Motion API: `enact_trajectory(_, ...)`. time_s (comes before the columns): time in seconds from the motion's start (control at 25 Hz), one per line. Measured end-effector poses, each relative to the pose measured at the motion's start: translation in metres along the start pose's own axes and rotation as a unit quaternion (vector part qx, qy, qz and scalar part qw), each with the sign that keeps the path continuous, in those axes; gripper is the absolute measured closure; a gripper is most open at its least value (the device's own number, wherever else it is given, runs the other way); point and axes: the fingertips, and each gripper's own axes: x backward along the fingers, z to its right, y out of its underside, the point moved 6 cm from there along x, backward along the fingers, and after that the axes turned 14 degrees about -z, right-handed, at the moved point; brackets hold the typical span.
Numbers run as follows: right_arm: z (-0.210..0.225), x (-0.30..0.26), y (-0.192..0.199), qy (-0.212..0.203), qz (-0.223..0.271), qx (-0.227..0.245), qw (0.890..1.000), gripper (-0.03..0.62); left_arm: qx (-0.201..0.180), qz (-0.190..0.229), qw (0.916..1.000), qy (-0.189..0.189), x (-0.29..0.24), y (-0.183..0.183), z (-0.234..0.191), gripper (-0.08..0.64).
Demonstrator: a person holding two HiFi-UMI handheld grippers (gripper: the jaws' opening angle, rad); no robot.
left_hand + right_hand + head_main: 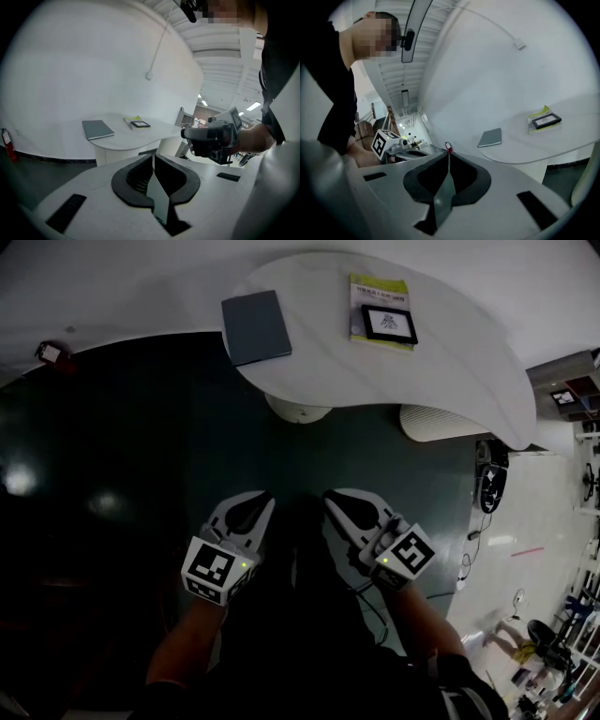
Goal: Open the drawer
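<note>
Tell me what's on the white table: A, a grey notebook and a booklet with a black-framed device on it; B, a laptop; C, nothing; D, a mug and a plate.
A: the head view shows the grey notebook and a yellow-green booklet under a black-framed device on the white table.

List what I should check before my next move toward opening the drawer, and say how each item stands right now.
1. Sight of the drawer: not ok; no view shows one, only the white curved table.
2. Nothing in the left gripper: ok; fingers together, empty.
3. Nothing in the right gripper: ok; fingers together, empty.
4. Fingers open for a handle: not ok; both shut.
5. The grey notebook and black-framed tablet away from both grippers: ok; both lie on the table.
</note>
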Motion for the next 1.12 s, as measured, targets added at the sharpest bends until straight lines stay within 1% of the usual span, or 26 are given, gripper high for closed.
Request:
enact_trajectory(0.08,0.028,-0.019,0.020,0.010,-0.012,0.003,1.000,0.575,0.010,-0.001,1.0000,-0.001,-0.027,0.006,-0.017,0.534)
enact_trajectory(0.16,0.054,-0.035,0.034,0.011,-0.010,-0.005,1.000,0.574,0.015,-0.001,0.9999,0.002,-0.053,0.007,-0.029,0.534)
enact_trajectory(0.36,0.097,-0.070,0.076,0.014,-0.008,-0.029,0.999,0.574,-0.001,0.003,1.0000,0.009,-0.103,0.026,-0.051,0.534)
enact_trajectory(0.48,0.126,-0.092,0.103,0.023,-0.006,-0.029,0.999,0.575,-0.004,0.012,0.9999,0.005,-0.142,0.042,-0.070,0.534)
enact_trajectory(0.64,0.156,-0.121,0.139,0.026,-0.018,-0.022,0.999,0.574,-0.002,0.016,0.9999,0.000,-0.186,0.072,-0.094,0.534)
enact_trajectory(0.76,0.170,-0.147,0.167,0.023,-0.029,-0.009,0.999,0.574,-0.020,0.011,0.9997,-0.002,-0.214,0.098,-0.111,0.534)
enact_trajectory(0.96,0.197,-0.180,0.212,0.011,-0.056,-0.004,0.998,0.574,-0.048,0.004,0.9988,0.002,-0.257,0.134,-0.134,0.534)
enact_trajectory(1.12,0.228,-0.194,0.239,0.026,-0.069,-0.008,0.997,0.574,-0.042,-0.005,0.9991,-0.001,-0.286,0.151,-0.152,0.534)
